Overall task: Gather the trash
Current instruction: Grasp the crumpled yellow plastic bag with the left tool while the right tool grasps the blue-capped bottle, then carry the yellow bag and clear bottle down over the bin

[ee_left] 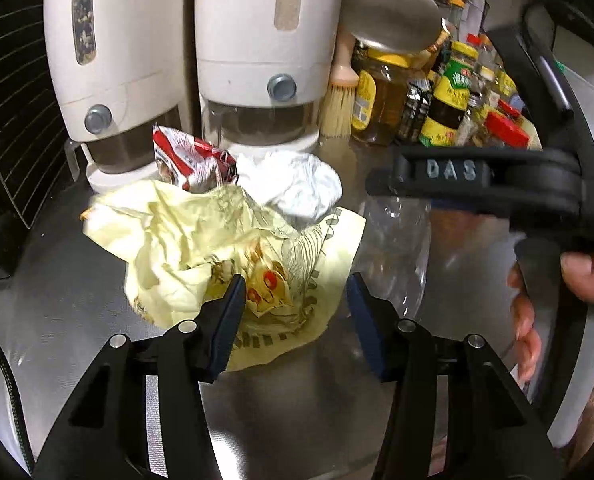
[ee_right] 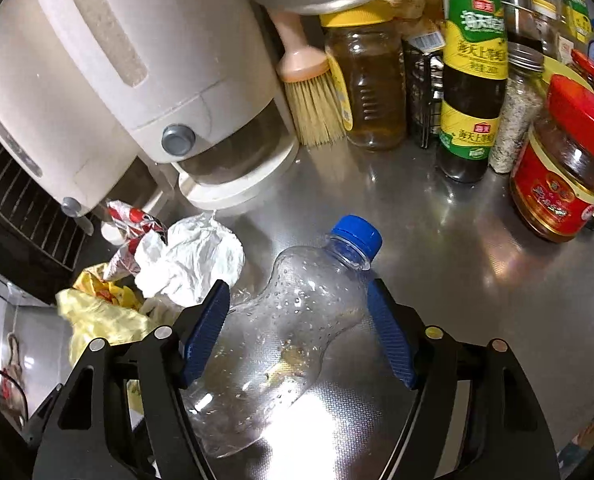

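A crumpled yellow wrapper (ee_left: 201, 256) lies on the steel counter, with a white paper ball (ee_left: 297, 188) and a red-and-white wrapper (ee_left: 189, 160) behind it. My left gripper (ee_left: 295, 292) is open, its jaws astride the yellow wrapper's near part. An empty clear bottle (ee_right: 293, 320) with a blue cap (ee_right: 357, 234) lies on the counter. My right gripper (ee_right: 297, 308) is open with its jaws on either side of the bottle's waist. The bottle also shows faintly in the left wrist view (ee_left: 393, 252). The paper ball (ee_right: 193, 264) and yellow wrapper (ee_right: 101, 316) lie left of it.
Two white dispensers (ee_left: 257, 60) stand behind the trash. A brush (ee_right: 313, 96), oil and sauce bottles (ee_right: 473, 80) and a red-lidded jar (ee_right: 565, 176) crowd the back right. A black wire rack (ee_left: 13, 112) is at the left.
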